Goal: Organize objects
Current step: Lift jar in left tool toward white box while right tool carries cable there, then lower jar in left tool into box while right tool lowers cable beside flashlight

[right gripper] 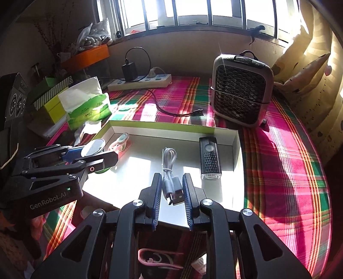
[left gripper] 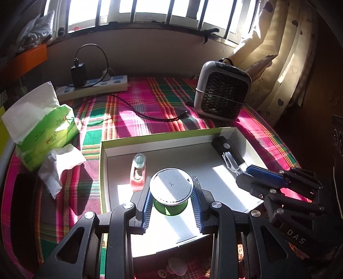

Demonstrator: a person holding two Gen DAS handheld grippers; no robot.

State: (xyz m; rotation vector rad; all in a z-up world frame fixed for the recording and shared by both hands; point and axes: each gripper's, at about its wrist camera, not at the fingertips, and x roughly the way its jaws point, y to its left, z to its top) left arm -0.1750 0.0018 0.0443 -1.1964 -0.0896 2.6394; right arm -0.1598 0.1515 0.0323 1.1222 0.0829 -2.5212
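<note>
Left hand-held gripper [left gripper: 171, 200] is clamped on a green jar [left gripper: 170, 193] over the box [left gripper: 163, 137]; right hand-held gripper [right gripper: 171, 197] clamps a white cable [right gripper: 170, 171].

left wrist: I look from behind the left gripper [left gripper: 171, 206], down and forward along its fingers, close over the near edge of the tray [left gripper: 163, 137]; window [left gripper: 150, 10] at 12 o'clock.
right wrist: I look from behind the right gripper [right gripper: 171, 193], same downward tilt, close over the tray [right gripper: 171, 126] from its right side; window [right gripper: 193, 10] at 12.
cross-sight: in the left view the right gripper [left gripper: 257, 173] enters at 3 o'clock; in the right view the left gripper [right gripper: 100, 154] enters at 9.
shared: tray, fan [left gripper: 223, 94] [right gripper: 242, 92], power strip [left gripper: 94, 88] [right gripper: 139, 82], tissue pack [left gripper: 42, 126] [right gripper: 85, 103], plaid cloth [left gripper: 150, 107] [right gripper: 289, 171].
</note>
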